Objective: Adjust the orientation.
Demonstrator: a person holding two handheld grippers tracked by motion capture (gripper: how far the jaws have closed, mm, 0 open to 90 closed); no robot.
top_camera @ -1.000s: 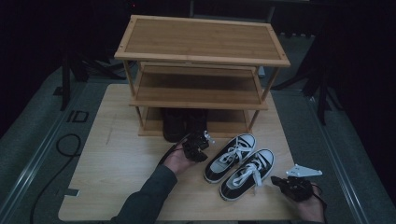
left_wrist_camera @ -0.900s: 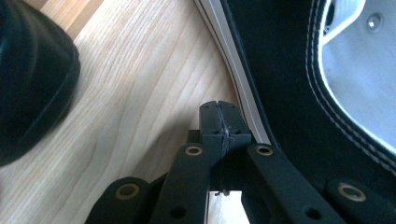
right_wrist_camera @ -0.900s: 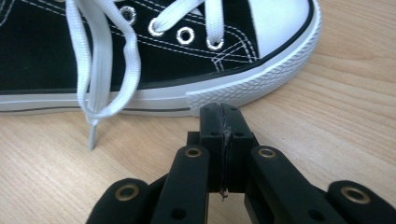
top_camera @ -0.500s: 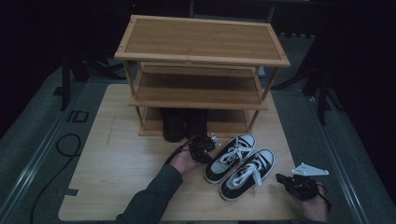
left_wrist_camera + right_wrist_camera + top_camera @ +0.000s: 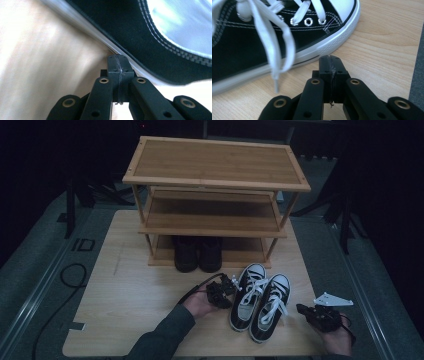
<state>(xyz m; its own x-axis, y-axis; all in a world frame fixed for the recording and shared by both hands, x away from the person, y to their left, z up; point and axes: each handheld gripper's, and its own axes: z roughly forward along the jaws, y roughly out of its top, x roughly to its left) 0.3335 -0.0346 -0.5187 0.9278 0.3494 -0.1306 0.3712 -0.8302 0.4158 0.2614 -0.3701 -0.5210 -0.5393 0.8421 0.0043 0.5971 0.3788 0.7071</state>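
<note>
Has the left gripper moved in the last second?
Yes. The left gripper has pulled back from the shoe rack toward the person, ending beside the left sneaker.

The bench (image 5: 130, 290) is pale wood with a fine grain, and the three-tier shelf rack (image 5: 215, 165) on it is a warmer honey-brown wood. A pair of sneakers (image 5: 260, 302) is black canvas with white toe caps, white laces, white stitching, silver eyelets and a white sole edged by a thin black stripe. A pair of plain black shoes (image 5: 197, 252) sits on the bottom shelf. Both claws, left (image 5: 117, 60) and right (image 5: 330, 60), are matte black with brass-coloured rivets; the right claw carries a light grey plate (image 5: 332, 299).
</note>
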